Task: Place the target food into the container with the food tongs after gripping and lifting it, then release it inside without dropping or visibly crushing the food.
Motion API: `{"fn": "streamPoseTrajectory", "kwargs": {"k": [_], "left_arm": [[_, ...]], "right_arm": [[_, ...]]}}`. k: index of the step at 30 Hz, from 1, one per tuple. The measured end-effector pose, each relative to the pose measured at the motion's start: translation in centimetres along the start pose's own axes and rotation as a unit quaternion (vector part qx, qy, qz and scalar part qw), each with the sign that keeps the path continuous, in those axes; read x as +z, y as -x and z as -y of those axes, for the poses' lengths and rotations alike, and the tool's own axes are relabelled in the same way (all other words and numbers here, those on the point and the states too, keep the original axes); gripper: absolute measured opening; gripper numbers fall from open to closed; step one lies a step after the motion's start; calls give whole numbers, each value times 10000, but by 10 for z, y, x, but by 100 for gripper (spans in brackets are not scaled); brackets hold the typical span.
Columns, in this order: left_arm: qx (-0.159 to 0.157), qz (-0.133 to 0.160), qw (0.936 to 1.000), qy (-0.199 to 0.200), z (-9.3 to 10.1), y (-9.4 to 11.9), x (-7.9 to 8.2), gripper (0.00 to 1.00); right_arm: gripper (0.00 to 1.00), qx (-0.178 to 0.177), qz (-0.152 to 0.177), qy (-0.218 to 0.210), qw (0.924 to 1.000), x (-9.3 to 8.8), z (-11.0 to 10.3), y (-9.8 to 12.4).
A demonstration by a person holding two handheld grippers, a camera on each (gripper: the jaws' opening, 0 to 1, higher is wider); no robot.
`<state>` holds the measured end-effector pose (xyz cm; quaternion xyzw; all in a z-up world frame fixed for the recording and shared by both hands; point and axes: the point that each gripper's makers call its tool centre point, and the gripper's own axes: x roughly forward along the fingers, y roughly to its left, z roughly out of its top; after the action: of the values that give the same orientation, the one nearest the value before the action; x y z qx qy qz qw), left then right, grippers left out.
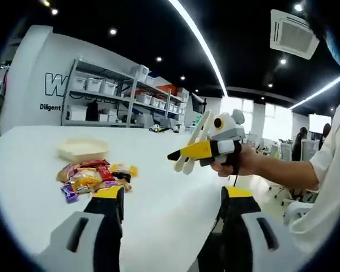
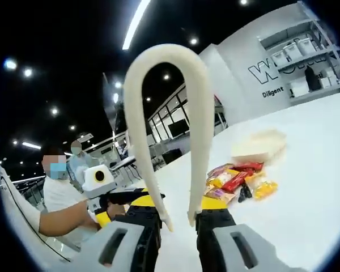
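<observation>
White table (image 1: 158,187): snack packets (image 1: 93,177), beige container (image 1: 83,149).

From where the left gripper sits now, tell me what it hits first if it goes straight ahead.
Probably the pile of wrapped snacks on the white table, just beyond the left gripper near its left jaw. The tray lies behind it. Depth is uncertain.

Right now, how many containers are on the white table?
1. A shallow beige container sits on the white table, just behind the pile of wrapped snacks. In the right gripper view it is also behind the pile. None looks hidden.
</observation>
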<state>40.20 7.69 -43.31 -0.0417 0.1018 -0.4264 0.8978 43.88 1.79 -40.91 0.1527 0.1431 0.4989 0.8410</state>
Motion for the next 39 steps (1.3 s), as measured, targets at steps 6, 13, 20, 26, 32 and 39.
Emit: {"fn": "streamPoseTrajectory", "kwargs": {"k": [6, 13, 20, 26, 32, 39], "left_arm": [[454, -532, 9972, 284, -13, 4, -19, 96], [643, -575, 9960, 229, -19, 8, -21, 99], [927, -680, 9932, 162, -29, 15, -23, 99], [1035, -695, 9921, 138, -33, 19, -25, 99], [1052, -753, 9915, 157, -33, 23, -30, 99], [1090, -823, 9906, 63, -34, 29, -32, 99]], "right_arm": [[16, -76, -128, 109, 9998, -1, 5, -9], [16, 25, -427, 393, 9983, -2, 0, -31], [15, 66, -580, 548, 9968, -3, 1, -47], [15, 104, -768, 679, 9947, -7, 6, -66], [16, 148, -1021, 850, 9910, -20, 9, -87], [16, 171, -1236, 996, 9872, -29, 15, -101]]}}
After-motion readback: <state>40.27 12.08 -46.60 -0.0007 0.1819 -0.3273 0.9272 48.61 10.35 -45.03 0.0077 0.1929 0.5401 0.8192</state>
